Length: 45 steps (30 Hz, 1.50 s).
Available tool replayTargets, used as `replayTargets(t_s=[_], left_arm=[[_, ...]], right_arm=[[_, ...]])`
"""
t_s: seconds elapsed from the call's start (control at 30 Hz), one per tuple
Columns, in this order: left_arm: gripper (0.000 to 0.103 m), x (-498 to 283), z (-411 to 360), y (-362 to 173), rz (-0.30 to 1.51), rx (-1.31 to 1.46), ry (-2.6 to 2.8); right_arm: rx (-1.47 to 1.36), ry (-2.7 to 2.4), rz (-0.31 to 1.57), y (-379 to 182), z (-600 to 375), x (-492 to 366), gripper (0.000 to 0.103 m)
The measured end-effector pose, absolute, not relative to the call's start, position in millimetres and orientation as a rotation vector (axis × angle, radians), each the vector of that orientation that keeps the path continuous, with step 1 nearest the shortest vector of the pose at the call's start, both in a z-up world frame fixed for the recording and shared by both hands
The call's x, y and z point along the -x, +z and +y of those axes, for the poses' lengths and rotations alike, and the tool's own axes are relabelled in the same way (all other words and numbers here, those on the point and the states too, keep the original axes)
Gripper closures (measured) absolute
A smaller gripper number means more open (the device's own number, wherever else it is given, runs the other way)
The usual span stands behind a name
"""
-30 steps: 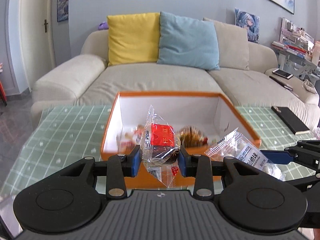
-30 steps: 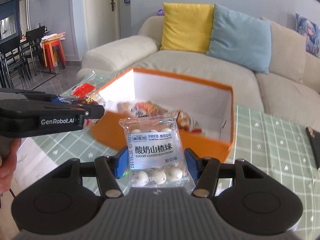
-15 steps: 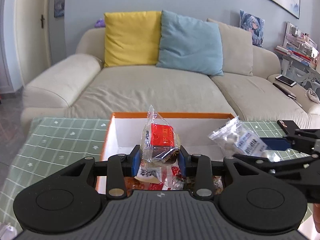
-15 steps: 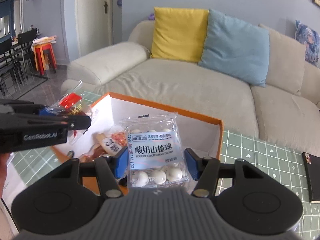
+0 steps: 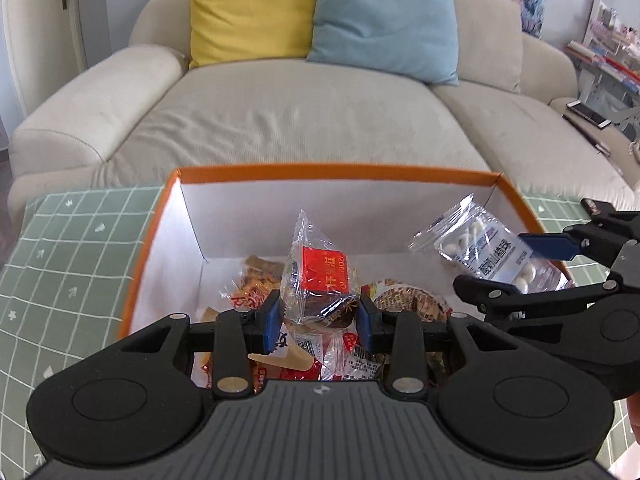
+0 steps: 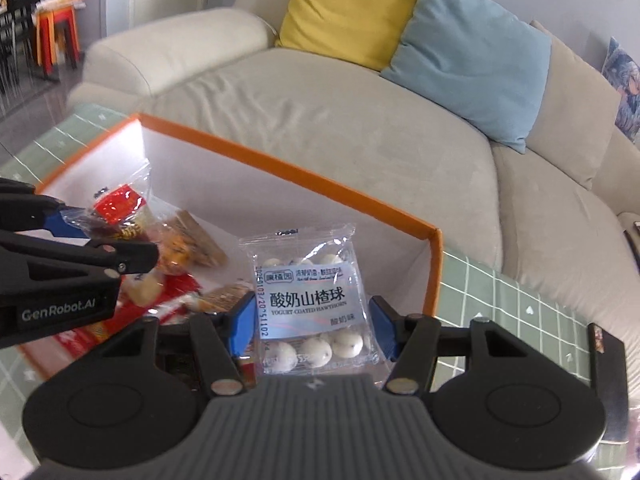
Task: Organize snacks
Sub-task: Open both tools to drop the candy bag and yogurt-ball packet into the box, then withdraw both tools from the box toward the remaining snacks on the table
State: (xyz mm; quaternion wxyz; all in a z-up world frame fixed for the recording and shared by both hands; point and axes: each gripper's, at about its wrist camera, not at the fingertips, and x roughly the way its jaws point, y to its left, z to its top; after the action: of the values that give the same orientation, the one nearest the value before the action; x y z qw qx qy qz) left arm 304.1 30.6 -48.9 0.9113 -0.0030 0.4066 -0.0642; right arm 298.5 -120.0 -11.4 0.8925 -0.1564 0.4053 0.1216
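Snack pack (image 6: 310, 304) "YOGURT-COATED HAWTHORN", tool (image 6: 60, 276) "GenRobot.AI"

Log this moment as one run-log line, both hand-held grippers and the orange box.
left hand-held gripper: shut on red-label snack | right hand-held gripper: shut on yogurt hawthorn pack | both over orange box | snacks not yet released

Loose snacks (image 5: 256, 288) at the bottom of the orange box (image 5: 336, 170) lie half hidden behind the left gripper's (image 5: 319, 320) body, their labels unreadable. A dark flat object (image 6: 606, 356) on the tablecloth is cut off by the right gripper (image 6: 312, 322); distant dining chairs (image 6: 20, 36) blur.
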Motion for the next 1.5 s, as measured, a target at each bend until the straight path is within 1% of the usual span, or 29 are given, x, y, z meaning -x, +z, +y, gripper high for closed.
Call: replayTargets(t_s=[0.4,0.43,0.47,0.67,0.7,0.73,0.77,0.83,0.93,1.2,1.37,1.5], left_arm=[[0.061,-321.3,25.7,-66.2,0.931,-0.018,-0.093],[0.061,-321.3,25.5,-66.8,0.933,-0.021,-0.091],[0.061,-321.3,25.2,-67.2,0.934,-0.023,-0.091],[0.059,-319.8,22.3,-68.4,0.94,-0.032,-0.084],[0.057,-318.9,22.1,-67.9,0.937,-0.034,-0.082],[0.051,-317.9,22.3,-67.0,0.931,-0.037,-0.077],[0.048,-317.3,22.3,-65.8,0.924,-0.037,-0.078],[0.034,-315.8,23.2,-63.2,0.905,-0.036,-0.069],[0.028,-313.1,24.2,-57.8,0.879,-0.04,-0.047],[0.025,-300.7,26.0,-41.0,0.826,-0.04,-0.031],[0.025,-288.7,24.1,-29.8,0.815,-0.046,-0.032],[0.025,-272.8,23.0,-16.4,0.78,-0.069,-0.026]], right_arm=[[0.345,0.22,0.909,-31.0,-117.1,-317.7,0.043],[0.345,0.221,0.913,-32.0,-117.4,-318.9,0.044],[0.344,0.223,0.913,-32.1,-117.1,-318.7,0.048],[0.349,0.222,0.904,-30.0,-116.0,-316.3,0.048],[0.347,0.222,0.901,-29.4,-115.7,-315.3,0.048],[0.344,0.225,0.903,-28.3,-115.9,-314.5,0.047],[0.34,0.224,0.9,-27.1,-116.2,-313.2,0.046],[0.338,0.226,0.891,-24.9,-116.6,-310.1,0.043],[0.347,0.223,0.88,-22.3,-117.0,-305.4,0.04],[0.338,0.208,0.857,-12.6,-121.6,-294.8,0.034],[0.316,0.219,0.836,-1.3,-123.7,-282.5,0.033],[0.3,0.231,0.808,10.1,-127.3,-267.1,0.03]])
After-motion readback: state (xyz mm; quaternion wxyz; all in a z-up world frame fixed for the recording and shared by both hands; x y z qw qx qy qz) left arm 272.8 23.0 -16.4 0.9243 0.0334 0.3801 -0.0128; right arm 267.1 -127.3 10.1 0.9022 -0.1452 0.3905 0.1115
